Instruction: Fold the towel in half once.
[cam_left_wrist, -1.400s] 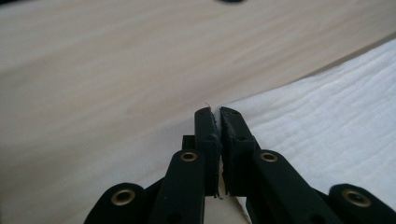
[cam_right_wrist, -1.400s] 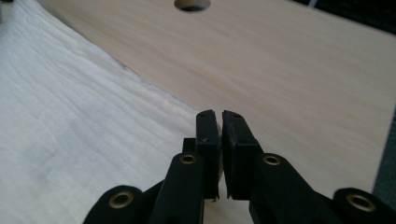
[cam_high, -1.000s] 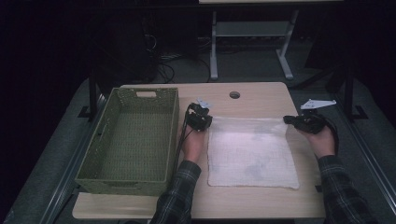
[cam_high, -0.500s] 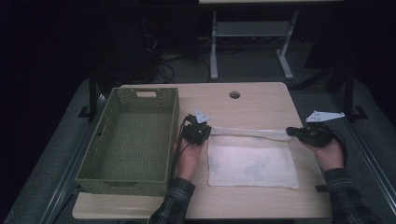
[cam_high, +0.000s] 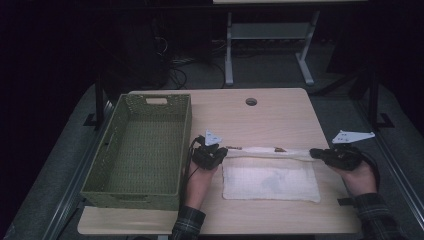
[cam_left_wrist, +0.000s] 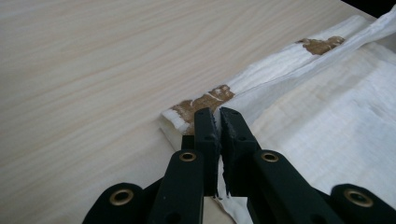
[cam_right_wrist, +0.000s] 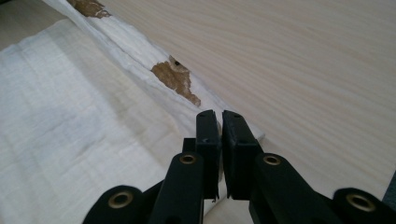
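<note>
A white cloth (cam_high: 270, 180) with brown printed patches lies on the wooden table (cam_high: 265, 117), its far edge lifted and pulled toward the person. My left gripper (cam_high: 220, 152) is shut on the cloth's far left corner (cam_left_wrist: 187, 112). My right gripper (cam_high: 316, 153) is shut on the far right corner (cam_right_wrist: 233, 121). Between them the raised edge (cam_high: 267, 150) runs as a taut band above the flat part. In the left gripper view the cloth (cam_left_wrist: 327, 130) spreads to the right of the jaws. The right gripper view has the cloth (cam_right_wrist: 70, 121) spreading to the left.
An empty green woven basket (cam_high: 142, 150) stands on the left half of the table, close to the left hand. A round cable hole (cam_high: 251, 102) sits near the table's far edge. Beyond the table are a metal stand (cam_high: 270, 45) and cables on the dark floor.
Both grippers have drawn the cloth's far edge toward the person, folding it over. The flat cloth now looks about half as deep, and the right gripper has moved outward to the right.
</note>
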